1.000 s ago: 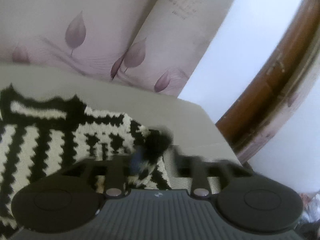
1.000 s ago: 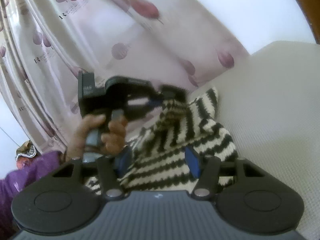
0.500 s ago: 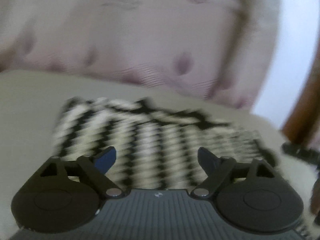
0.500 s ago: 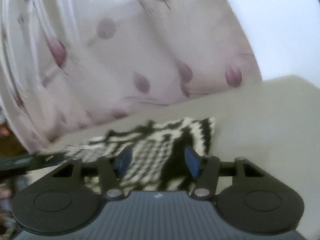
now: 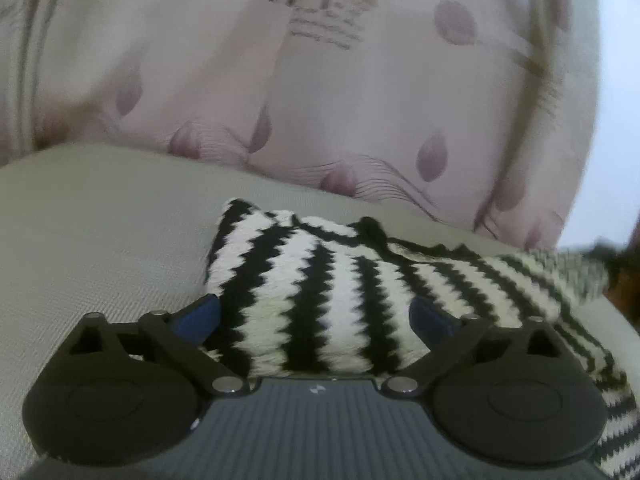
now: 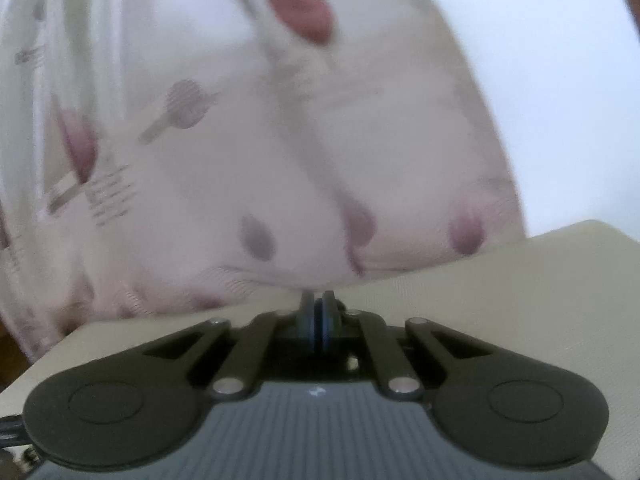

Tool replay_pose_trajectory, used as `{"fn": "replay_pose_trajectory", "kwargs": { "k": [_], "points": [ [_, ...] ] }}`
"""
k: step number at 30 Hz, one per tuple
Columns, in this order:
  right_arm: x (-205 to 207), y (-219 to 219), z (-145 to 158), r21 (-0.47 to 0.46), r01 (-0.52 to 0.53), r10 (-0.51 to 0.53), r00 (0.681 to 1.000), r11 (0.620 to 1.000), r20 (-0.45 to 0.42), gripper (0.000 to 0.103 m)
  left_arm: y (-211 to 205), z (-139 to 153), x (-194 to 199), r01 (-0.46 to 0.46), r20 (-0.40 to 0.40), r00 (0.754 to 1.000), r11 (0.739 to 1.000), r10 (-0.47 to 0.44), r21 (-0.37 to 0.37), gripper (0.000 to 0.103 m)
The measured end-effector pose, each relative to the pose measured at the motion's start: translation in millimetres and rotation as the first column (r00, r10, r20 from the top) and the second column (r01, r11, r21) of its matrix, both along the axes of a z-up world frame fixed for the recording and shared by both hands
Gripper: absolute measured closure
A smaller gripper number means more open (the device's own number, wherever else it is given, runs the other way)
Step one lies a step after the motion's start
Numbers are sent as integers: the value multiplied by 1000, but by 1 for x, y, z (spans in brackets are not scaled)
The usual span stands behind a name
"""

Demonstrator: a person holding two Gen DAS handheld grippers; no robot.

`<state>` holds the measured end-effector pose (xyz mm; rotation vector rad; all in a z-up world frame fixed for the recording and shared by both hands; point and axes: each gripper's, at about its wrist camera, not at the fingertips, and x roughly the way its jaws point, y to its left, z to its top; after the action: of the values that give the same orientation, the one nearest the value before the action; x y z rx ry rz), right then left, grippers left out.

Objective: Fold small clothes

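Beige cushion point(image 5: 100, 216) bears striped knit point(image 5: 320, 288) (left gripper point(image 5: 314, 316) jaws opening).

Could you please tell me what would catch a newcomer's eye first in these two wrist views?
The black-and-white zigzag knit garment stands out, lying on the beige cushion just ahead of the left claw, whose jaws are opening with the knit between them but not pinched. Behind hangs a pale pink curtain with leaf prints. In the right wrist view, the right claw is shut on nothing.
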<state>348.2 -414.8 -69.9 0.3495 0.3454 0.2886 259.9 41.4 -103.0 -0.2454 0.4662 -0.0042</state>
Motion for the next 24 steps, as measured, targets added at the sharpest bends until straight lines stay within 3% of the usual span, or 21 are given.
{"fn": "replay_pose_trajectory", "kwargs": {
  "k": [4,7,9,15,19,22,24],
  "points": [
    [20,1,-43,-11,21,-22,986,1000,-167,99,18,-4,2,-77,-64,995,993,71,-90,4],
    [20,3,-47,-7,7,-8,981,1000,-195,99,30,-8,4,-115,-84,991,981,102,-155,4],
    [28,3,-51,-23,12,-18,969,1000,-246,98,29,-7,3,-124,-81,990,982,113,-141,5],
    [29,-7,-52,23,22,-15,963,999,-267,97,24,-6,5,-111,-107,989,989,101,-93,4],
    [-29,-20,-19,98,-10,28,982,995,-185,94,25,9,-4,-31,-165,986,999,24,-42,7],
    [-110,-29,-5,28,-92,94,990,995,-109,91,31,28,-39,56,-151,987,998,-60,-30,0],
    [-162,-38,-8,-23,-121,118,988,992,-99,74,36,36,-67,100,-161,982,995,-99,-3,0]
  ]
}}
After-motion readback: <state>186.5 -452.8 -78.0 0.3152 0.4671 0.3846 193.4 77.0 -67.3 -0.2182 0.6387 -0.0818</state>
